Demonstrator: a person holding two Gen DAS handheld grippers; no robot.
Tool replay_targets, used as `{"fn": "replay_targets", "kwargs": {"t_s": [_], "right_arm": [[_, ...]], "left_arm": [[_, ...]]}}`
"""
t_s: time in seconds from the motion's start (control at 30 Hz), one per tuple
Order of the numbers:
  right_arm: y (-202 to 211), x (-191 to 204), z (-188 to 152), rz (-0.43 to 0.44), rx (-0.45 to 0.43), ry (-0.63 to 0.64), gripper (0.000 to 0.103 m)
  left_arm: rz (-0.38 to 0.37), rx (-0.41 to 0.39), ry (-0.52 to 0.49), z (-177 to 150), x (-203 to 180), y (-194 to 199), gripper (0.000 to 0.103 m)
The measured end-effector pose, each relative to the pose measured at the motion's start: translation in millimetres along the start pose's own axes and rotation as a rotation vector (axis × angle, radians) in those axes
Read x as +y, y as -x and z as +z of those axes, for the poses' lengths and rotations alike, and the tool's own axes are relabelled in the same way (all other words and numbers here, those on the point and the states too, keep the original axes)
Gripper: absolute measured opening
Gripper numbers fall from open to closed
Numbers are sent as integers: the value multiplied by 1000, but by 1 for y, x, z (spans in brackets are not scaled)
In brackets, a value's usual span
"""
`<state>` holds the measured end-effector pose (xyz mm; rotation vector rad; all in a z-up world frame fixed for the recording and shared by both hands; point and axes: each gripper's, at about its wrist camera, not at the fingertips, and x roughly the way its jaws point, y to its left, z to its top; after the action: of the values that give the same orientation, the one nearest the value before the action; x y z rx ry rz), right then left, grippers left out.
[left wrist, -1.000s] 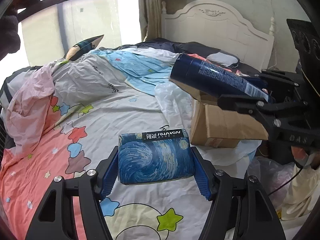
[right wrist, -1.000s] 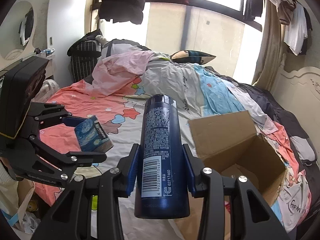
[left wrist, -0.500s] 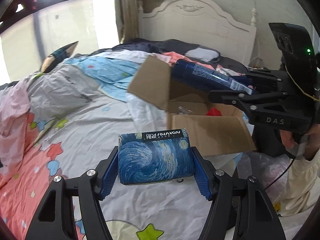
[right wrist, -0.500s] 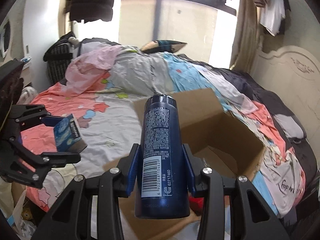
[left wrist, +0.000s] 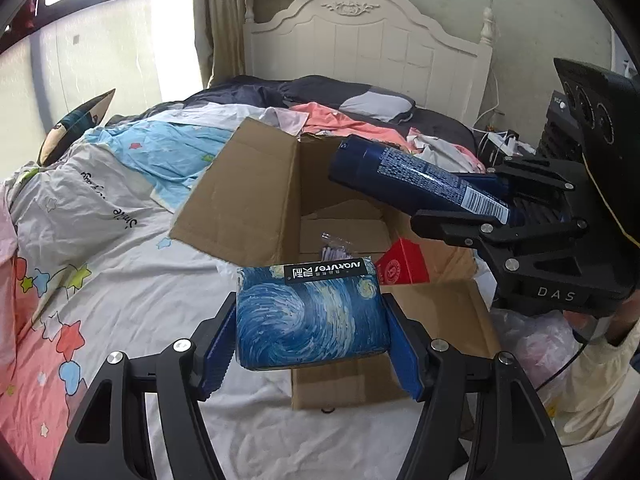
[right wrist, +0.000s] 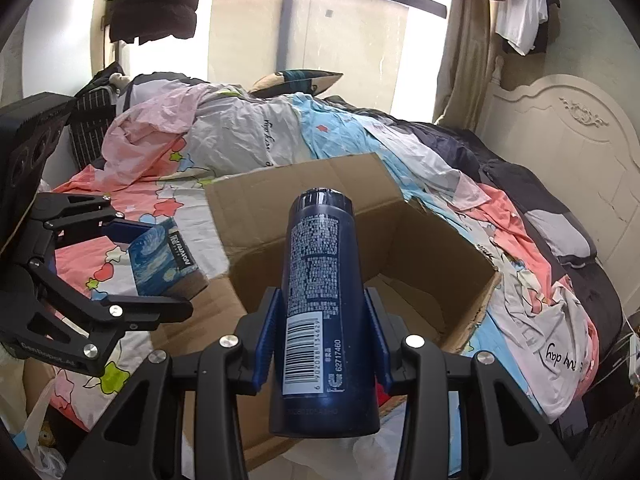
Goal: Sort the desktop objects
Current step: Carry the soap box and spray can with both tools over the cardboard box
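Evidently both loads are being carried toward one container, and the grips suit that. Between the jaws of the left gripper [left wrist: 312, 340] sits a small starry-night box [left wrist: 310, 316], clamped across its two short ends with the swirl-painted face toward the camera; a black strip along its top edge carries mirrored-looking lettering I cannot read with confidence. The jaws of the right gripper [right wrist: 322, 340] are clenched on the lower body of a dark blue bottle [right wrist: 320, 304], its capped end pointing forward and away from the jaws, so it could drop lengthwise when released. Its label shows a barcode with the digits 62717460 beneath, plus blocks of fine white print too small to read. Just ahead of both sets of jaws, resting on the bed [left wrist: 120, 280], stands an open cardboard box [left wrist: 256, 196] with its flaps folded outward; the bottle hangs over the opening, while the starry-night box hovers at the near flap. Inside lie a red carton [left wrist: 402, 266] with a round emblem and a clear plastic wrapper [left wrist: 334, 242]. Beyond, the bedding reads "Smile", and a white garment [right wrist: 560, 344] to the right reads "happy day"; the right gripper's body is marked "DAS".
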<state>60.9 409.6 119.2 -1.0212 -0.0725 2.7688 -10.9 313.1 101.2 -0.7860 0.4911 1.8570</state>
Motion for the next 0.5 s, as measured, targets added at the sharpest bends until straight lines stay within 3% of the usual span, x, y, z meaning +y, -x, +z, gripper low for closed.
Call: {"fn": "replay_targets", "kwargs": {"t_s": [0.27, 0.37, 0.5], "right_arm": [[-13, -14, -1, 4, 18, -43, 40], [-13, -14, -2, 3, 12, -47, 51], [-13, -10, -5, 14, 17, -28, 55]], "left_arm": [[-18, 5, -38, 4, -12, -10, 68], [-20, 5, -42, 5, -14, -11, 68], [-19, 13, -49, 6, -15, -14, 68]]}}
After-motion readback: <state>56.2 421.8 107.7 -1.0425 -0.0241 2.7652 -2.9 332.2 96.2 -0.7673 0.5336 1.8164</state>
